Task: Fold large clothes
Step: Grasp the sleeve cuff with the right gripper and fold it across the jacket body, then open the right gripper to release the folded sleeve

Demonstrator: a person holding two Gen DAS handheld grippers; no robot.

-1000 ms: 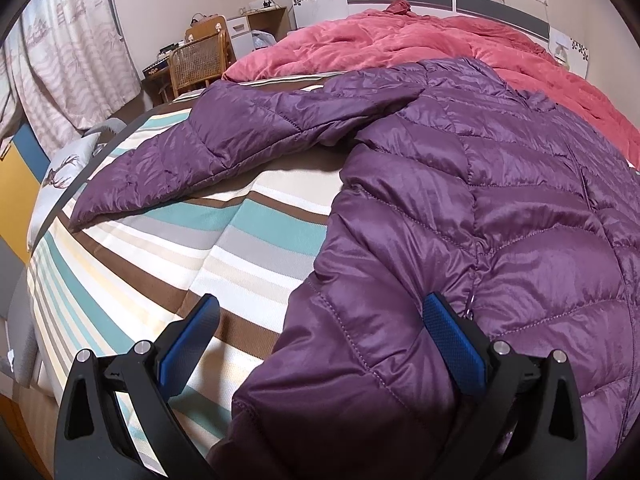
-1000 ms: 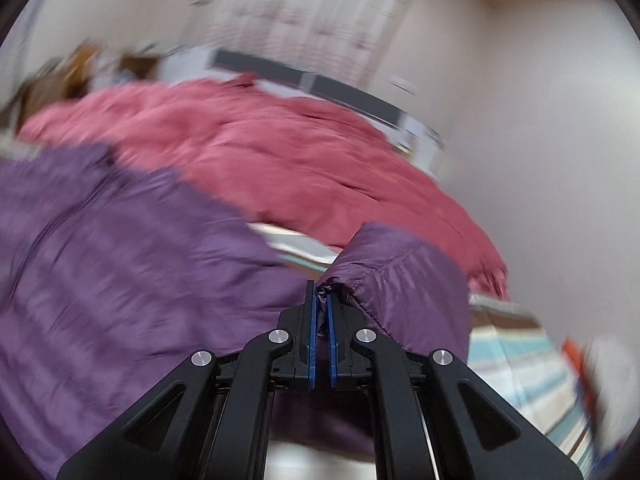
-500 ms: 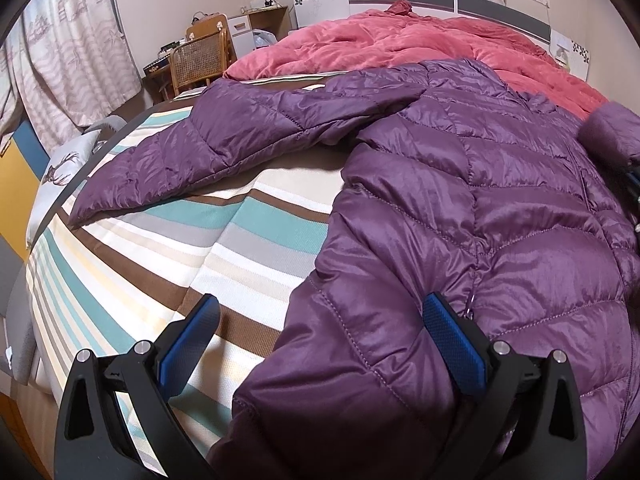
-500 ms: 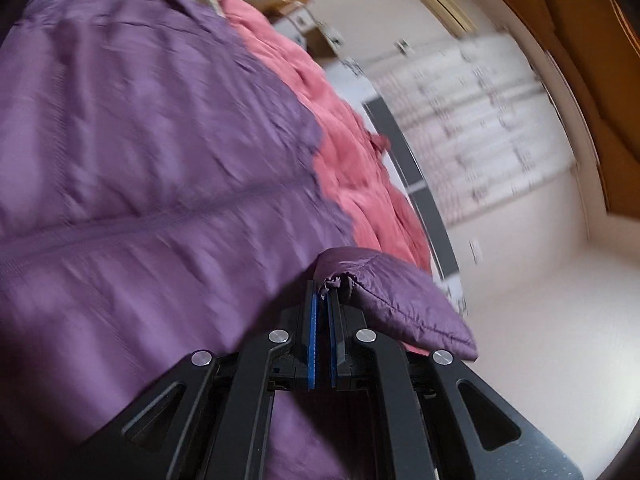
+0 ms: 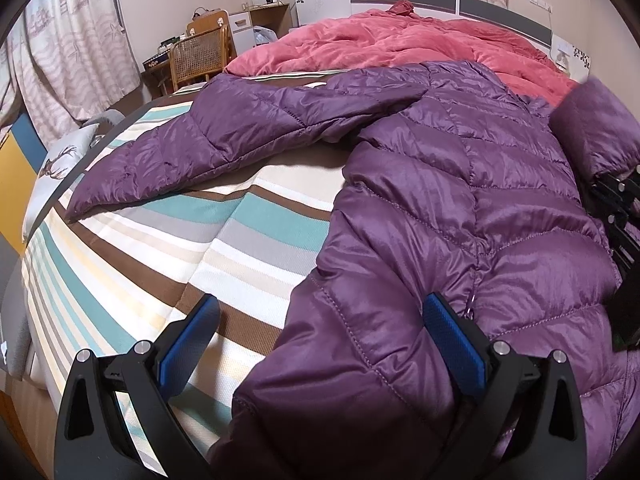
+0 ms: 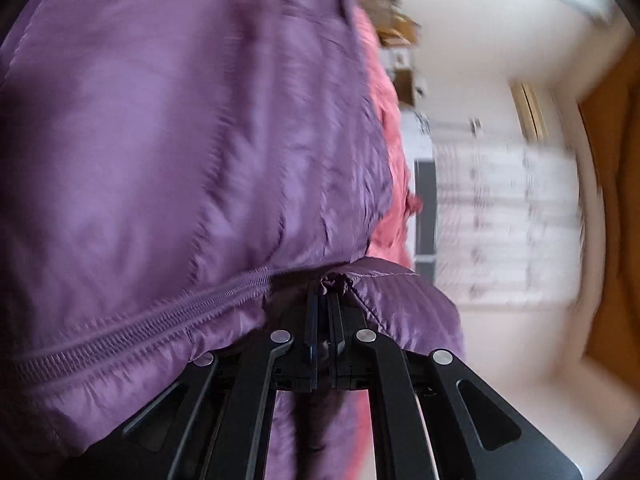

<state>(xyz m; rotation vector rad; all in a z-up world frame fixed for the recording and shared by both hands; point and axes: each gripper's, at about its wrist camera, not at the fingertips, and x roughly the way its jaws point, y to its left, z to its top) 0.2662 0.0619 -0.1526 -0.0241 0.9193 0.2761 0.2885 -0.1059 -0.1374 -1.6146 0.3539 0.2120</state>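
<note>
Purple quilted down jacket [image 5: 460, 200] spread front-up across the striped bedspread [image 5: 208, 248], hem nearest the left wrist camera, collar end toward the pink comforter [image 5: 400, 44] heaped farther up the bed. One sleeve [image 5: 224, 136] stretched out flat to the side of the jacket body, cuff resting on the stripes, well apart from both grippers.

Left gripper [image 5: 320, 344] poised low over the hem corner, jaws spread wide. Blue pads [image 5: 454, 340] visible on both fingers: one finger over bare bedspread just beside the jacket's edge, the other over the quilted front close to the zipper pull. Jacket edge bulging up between the two fingers, not pinched by either pad.

Right gripper [image 6: 324, 292] clamped tight on the cuff of the other sleeve [image 6: 400, 300], crumpled fabric bunched right at the fingertips, sleeve puffing out to one side of the jaws. Gripper rolled onto its side, so the room appears turned in its view. Jacket front and its zipper line [image 6: 140, 336] lying just beside and beneath the closed fingers. In the left wrist view, that sleeve [image 5: 596, 128] held raised above the far side of the jacket body, dark gripper frame just below it. Rattan chair [image 5: 200, 56] and patterned curtains [image 5: 72, 52] beyond the jacket.
</note>
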